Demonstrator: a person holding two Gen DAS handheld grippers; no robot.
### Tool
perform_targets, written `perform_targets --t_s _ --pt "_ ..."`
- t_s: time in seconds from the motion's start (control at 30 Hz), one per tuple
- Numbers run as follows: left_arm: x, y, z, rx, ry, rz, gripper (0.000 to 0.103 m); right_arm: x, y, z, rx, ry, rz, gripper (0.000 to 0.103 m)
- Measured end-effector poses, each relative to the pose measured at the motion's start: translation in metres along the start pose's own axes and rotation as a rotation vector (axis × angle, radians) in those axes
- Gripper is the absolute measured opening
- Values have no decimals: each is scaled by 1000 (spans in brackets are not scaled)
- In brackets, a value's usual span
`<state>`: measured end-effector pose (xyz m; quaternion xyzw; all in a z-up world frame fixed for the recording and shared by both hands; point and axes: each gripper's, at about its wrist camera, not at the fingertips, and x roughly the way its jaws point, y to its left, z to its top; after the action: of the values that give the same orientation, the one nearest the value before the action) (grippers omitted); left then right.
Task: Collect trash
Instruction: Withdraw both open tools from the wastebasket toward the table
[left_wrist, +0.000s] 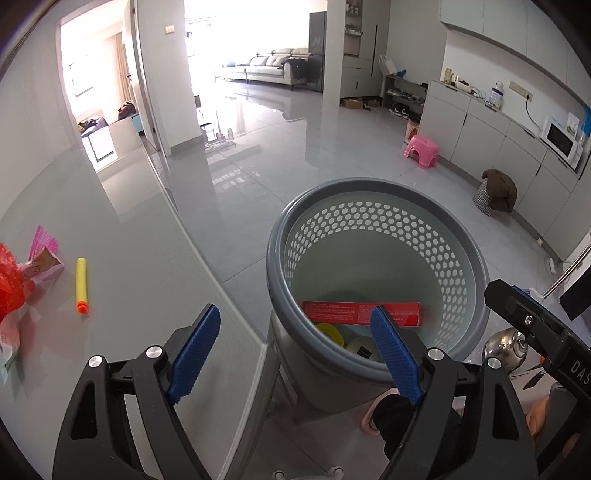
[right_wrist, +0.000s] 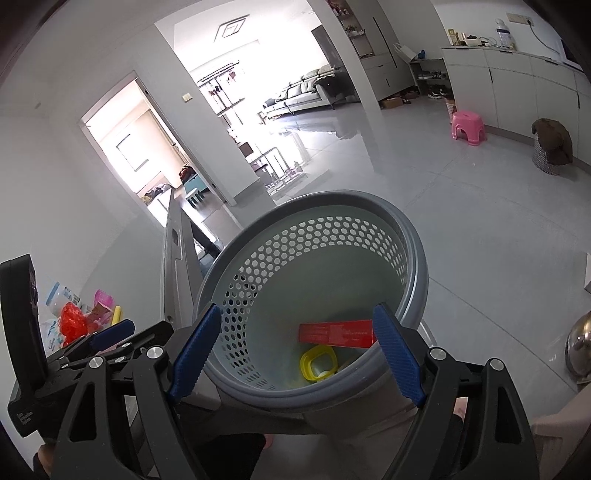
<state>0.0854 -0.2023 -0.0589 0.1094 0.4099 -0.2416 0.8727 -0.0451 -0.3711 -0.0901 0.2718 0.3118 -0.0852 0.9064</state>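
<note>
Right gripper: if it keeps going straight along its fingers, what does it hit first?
Probably the grey perforated plastic bin: the open right gripper points into its mouth, so likely the inner wall or the red cardboard box at the bottom. Depth is unclear.

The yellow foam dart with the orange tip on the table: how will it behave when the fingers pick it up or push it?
The yellow foam dart looks round, so a push would probably roll it. It seems soft and very light, so the fingers may squash it.
</note>
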Motion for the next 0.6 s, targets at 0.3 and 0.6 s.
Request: perform_targets --t_s 0.3,0.6 --pt "-34 15 -14 -48 -45 14 82 -26 23 -9 -49 -12 20 80" --pt "-76 43 -37 -89 -99 66 82 -47 57 -17 -94 -28 75 81"
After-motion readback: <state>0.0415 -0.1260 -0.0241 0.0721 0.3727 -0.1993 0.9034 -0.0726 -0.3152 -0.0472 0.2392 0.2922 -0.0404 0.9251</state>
